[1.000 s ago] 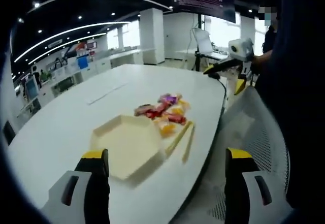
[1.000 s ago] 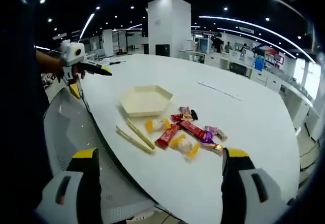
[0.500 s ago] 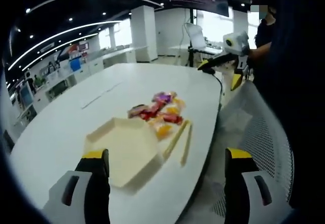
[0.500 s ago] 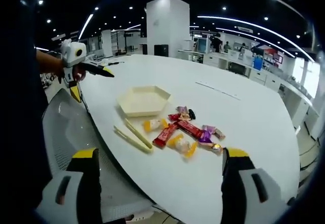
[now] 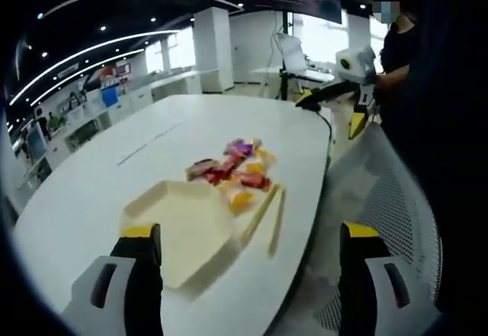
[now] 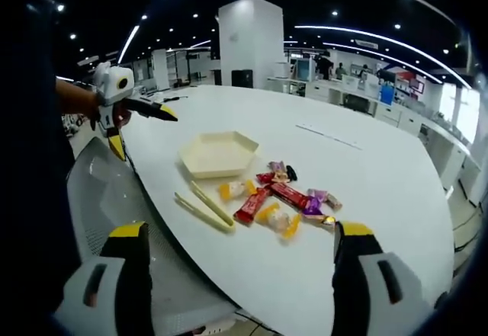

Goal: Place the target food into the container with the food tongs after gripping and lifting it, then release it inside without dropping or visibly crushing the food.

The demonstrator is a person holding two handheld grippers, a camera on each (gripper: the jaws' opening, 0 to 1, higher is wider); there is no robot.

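A cream hexagonal container (image 5: 179, 225) (image 6: 217, 153) sits on the white table (image 5: 91, 191) (image 6: 366, 184), with nothing in it. Beside it lie pale yellow food tongs (image 5: 267, 212) (image 6: 204, 206) near the table's edge. A pile of wrapped sweets (image 5: 232, 170) (image 6: 278, 199), red, orange and purple, lies past the tongs. My left gripper (image 5: 250, 233) (image 6: 142, 130) is open, held off the table over the container's near side. My right gripper (image 6: 241, 233) (image 5: 332, 113) is open too, in the air short of the tongs. Neither holds anything.
A white mesh chair (image 5: 381, 199) (image 6: 99, 191) stands against the table's edge between the grippers. A person's dark sleeve and hand (image 6: 76, 96) hold the left gripper. A thin white strip (image 6: 328, 134) lies further along the table. Office desks and screens fill the background.
Both views have shifted slightly with the hands. In the right gripper view the left gripper has edged towards the table. Container, tongs and sweets lie where they were.
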